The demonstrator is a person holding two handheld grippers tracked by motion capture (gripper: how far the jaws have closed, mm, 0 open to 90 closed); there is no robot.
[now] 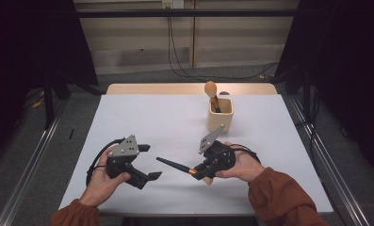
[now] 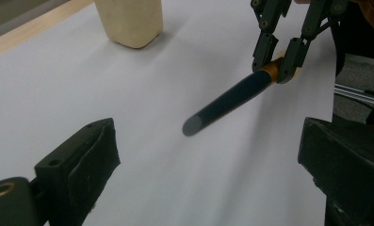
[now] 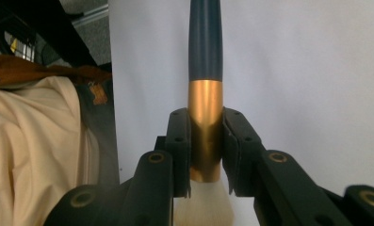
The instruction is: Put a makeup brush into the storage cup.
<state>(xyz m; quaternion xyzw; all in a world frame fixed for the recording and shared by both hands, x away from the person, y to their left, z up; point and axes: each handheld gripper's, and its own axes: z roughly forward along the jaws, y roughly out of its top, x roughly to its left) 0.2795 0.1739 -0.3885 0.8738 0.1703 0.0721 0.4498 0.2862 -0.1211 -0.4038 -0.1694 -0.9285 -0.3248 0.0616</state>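
Right gripper (image 1: pixel 204 173) clamped on brush (image 1: pixel 177 165) at gold ferrule (image 3: pixel 205 127) near table's front edge; light, stiff, slick handle, soft bristles. Left gripper (image 1: pixel 147 162) open, empty.

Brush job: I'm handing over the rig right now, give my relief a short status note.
Right gripper: shut on the gold band of the makeup brush, dark handle pointing towards the left gripper.
Left gripper: open, holding nothing, beside the handle tip.
Cream holder: upright at the table's far side, with a wooden-handled brush standing in it.
Done: one brush stowed.
Left: probably stowing the held brush.
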